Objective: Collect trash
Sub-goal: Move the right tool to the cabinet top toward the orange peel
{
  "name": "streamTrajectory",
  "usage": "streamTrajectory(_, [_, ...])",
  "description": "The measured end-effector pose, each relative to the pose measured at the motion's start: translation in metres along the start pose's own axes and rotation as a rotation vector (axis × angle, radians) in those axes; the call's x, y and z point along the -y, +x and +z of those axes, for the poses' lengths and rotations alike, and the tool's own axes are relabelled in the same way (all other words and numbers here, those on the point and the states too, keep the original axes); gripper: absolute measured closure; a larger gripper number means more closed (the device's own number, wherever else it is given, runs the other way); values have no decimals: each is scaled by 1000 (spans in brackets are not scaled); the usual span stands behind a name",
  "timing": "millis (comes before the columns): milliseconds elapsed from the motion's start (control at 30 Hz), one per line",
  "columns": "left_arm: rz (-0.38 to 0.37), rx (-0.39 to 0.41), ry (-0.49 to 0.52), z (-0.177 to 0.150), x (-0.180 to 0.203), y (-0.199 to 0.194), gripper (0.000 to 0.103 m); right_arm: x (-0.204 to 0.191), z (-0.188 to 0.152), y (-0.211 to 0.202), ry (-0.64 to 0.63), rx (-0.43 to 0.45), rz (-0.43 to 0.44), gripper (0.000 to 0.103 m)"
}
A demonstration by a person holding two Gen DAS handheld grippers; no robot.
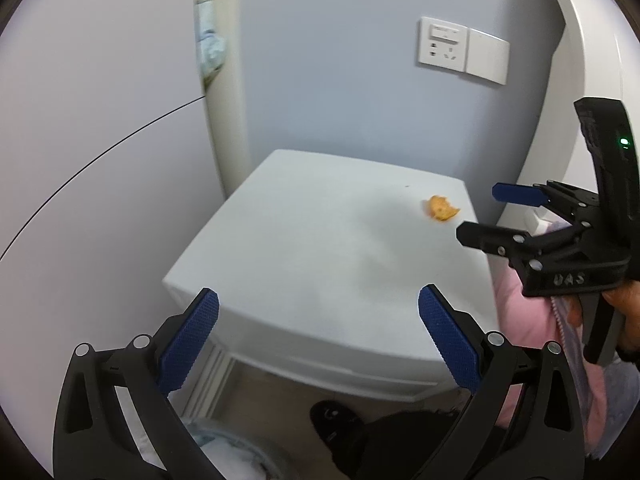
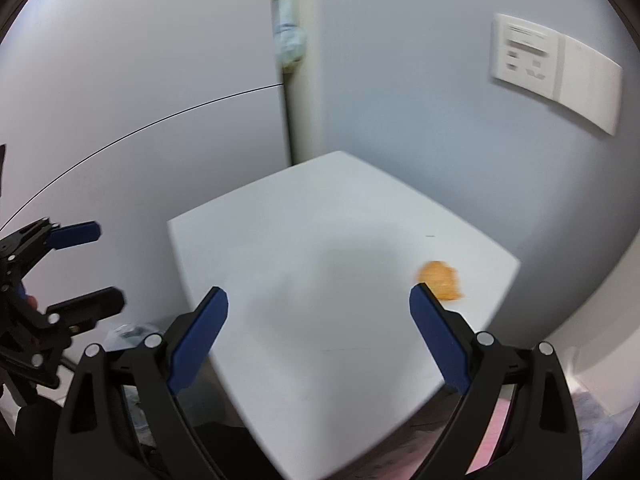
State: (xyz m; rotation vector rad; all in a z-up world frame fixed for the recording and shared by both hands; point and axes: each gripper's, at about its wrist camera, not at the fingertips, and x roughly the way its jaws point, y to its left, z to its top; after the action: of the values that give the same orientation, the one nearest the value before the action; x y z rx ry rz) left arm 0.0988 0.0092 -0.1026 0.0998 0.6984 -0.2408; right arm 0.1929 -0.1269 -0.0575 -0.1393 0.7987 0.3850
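A small orange scrap of peel (image 1: 441, 208) lies near the far right corner of a white bedside table (image 1: 320, 248). It also shows in the right wrist view (image 2: 440, 280), just beyond my right gripper's right fingertip (image 2: 420, 296). My left gripper (image 1: 319, 304) is open and empty above the table's near edge. My right gripper (image 2: 318, 300) is open and empty over the table (image 2: 320, 220). It also shows in the left wrist view (image 1: 480, 214), right of the scrap. My left gripper shows at the left of the right wrist view (image 2: 96, 266).
A wall socket and switch plate (image 1: 464, 50) sit on the blue wall behind the table. A white wardrobe panel (image 1: 100, 120) stands at the left. Pink bedding (image 1: 532, 320) lies at the right. A dark slipper (image 1: 334, 420) and a lined bin (image 1: 232, 456) are on the floor below.
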Motion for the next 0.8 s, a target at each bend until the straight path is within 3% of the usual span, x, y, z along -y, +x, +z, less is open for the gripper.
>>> streamTrajectory(367, [-59, -18, 36, 31, 34, 43, 6, 65, -4, 22, 119, -39, -51, 14])
streamTrajectory(800, [-100, -93, 59, 37, 45, 107, 6, 91, 3, 73, 142, -86, -62, 14])
